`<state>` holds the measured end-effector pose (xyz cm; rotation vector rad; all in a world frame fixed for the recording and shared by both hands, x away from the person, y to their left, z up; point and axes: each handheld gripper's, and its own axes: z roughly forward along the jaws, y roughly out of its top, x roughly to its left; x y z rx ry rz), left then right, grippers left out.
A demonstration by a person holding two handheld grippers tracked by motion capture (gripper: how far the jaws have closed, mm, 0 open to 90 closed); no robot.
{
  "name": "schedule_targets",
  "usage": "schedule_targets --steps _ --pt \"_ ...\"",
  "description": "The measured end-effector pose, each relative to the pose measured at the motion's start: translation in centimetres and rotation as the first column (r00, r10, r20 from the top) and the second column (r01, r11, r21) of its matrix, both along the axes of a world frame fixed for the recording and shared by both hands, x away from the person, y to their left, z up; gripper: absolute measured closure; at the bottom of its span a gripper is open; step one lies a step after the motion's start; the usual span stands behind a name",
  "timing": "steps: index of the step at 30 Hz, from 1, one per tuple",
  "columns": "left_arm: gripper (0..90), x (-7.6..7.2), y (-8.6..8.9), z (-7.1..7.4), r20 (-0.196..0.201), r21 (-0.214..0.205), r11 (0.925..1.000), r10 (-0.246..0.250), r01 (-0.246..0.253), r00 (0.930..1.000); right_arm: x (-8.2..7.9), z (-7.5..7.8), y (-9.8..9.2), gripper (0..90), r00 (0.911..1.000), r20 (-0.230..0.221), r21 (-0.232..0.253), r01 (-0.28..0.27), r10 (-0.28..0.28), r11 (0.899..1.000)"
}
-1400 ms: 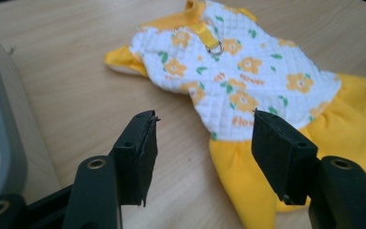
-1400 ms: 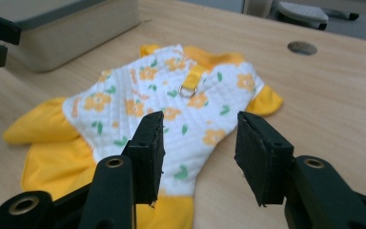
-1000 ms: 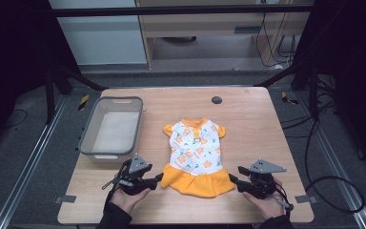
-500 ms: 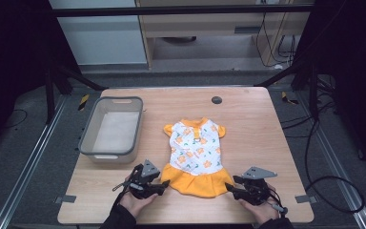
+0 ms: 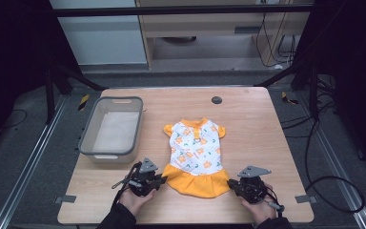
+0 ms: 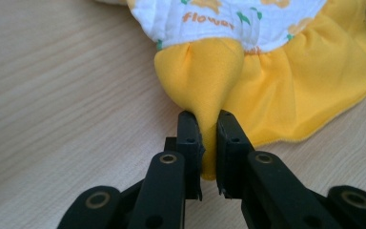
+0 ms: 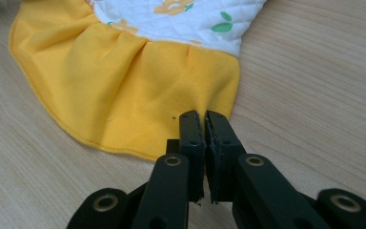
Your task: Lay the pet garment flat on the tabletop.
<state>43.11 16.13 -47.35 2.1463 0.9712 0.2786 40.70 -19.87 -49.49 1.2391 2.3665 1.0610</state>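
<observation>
The small dress (image 5: pixel 196 155), lying flat on the worktop (image 5: pixel 248 114), is judged light, soft and limp; its yellow skirt hem is pinched at either corner by the just-closed left tool (image 6: pixel 209 131) and right tool (image 7: pixel 205 125), best lifted evenly.

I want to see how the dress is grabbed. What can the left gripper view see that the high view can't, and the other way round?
Left gripper view: a fold of the yellow skirt pinched between the left gripper jaws, which have just been closing, and the word "flower" on the white top.

High view: the whole dress, the grey tub, the right gripper at the skirt's other corner.

Both: the dress on the wooden table.
</observation>
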Motion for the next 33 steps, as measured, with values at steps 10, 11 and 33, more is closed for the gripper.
schedule_targets --steps 10,11,33 --pt "79.6 0.8 0.9 -0.2 -0.037 -0.008 0.9992 0.038 -0.038 0.9986 -0.2 1.0 -0.9 85.5 0.9998 0.019 0.012 0.006 -0.006 1.0" --pt "77.2 0.9 0.7 -0.6 -0.04 0.023 0.999 0.039 -0.038 0.9984 0.3 0.4 -0.7 82.8 0.9998 0.018 -0.015 0.006 -0.005 1.0" --pt "69.6 2.8 -3.5 1.4 0.133 0.016 0.9998 0.008 -0.01 0.9911 2.9 1.6 1.6 89.5 0.9893 0.143 0.118 -0.049 0.032 0.992"
